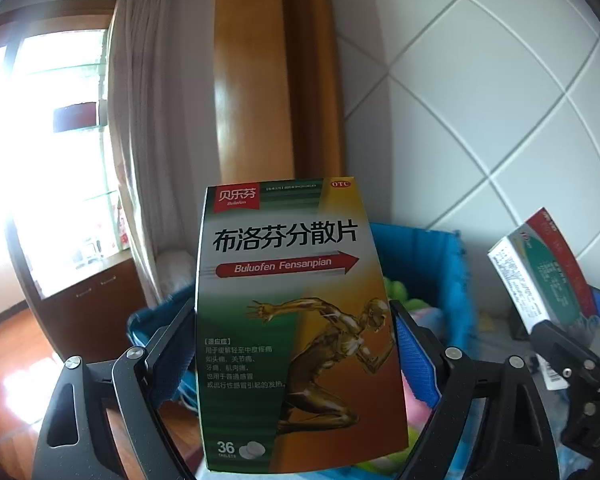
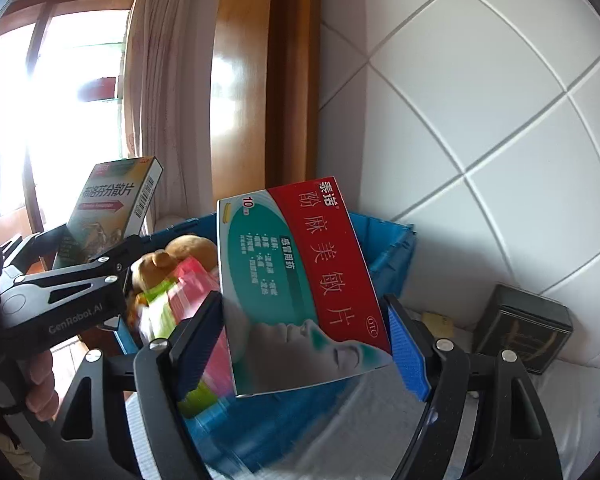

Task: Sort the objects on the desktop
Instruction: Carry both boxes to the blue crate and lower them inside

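My left gripper point(image 1: 296, 312) is shut on a green and orange ibuprofen tablet box point(image 1: 296, 300), held upright above the near rim of a blue storage bin point(image 1: 428, 264). My right gripper point(image 2: 304, 304) is shut on a red and teal cold-medicine box point(image 2: 300, 280), tilted over the same blue bin point(image 2: 388, 252). In the left wrist view the right gripper point(image 1: 576, 316) and its box point(image 1: 548, 268) show at the right. In the right wrist view the left gripper point(image 2: 88, 248) and its box point(image 2: 108, 208) show at the left.
Inside the bin lie a brown teddy bear point(image 2: 172, 256), pink and green packets point(image 2: 180, 292) and green balls point(image 1: 396, 292). A dark box point(image 2: 524, 328) stands on the white surface by the tiled wall point(image 2: 480, 120). A hand point(image 2: 40, 384) holds the left gripper's handle.
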Demonstrator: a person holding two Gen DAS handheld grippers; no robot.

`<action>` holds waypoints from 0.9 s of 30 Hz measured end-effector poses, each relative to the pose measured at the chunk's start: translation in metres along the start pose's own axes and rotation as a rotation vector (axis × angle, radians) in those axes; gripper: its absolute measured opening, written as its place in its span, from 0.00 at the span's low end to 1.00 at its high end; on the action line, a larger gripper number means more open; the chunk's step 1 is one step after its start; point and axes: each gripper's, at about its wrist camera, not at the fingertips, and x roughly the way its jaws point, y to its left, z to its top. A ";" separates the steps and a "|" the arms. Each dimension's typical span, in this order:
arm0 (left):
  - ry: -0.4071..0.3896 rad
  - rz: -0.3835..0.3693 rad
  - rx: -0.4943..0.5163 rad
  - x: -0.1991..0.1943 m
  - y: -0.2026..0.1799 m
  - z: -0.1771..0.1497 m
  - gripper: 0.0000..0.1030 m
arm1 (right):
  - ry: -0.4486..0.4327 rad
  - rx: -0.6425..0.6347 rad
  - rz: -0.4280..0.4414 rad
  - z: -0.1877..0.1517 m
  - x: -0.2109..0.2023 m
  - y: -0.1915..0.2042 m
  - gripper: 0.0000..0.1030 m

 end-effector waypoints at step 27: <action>0.227 -0.165 0.023 0.146 0.033 -0.017 0.89 | 0.276 0.030 -0.100 0.012 0.157 0.036 0.75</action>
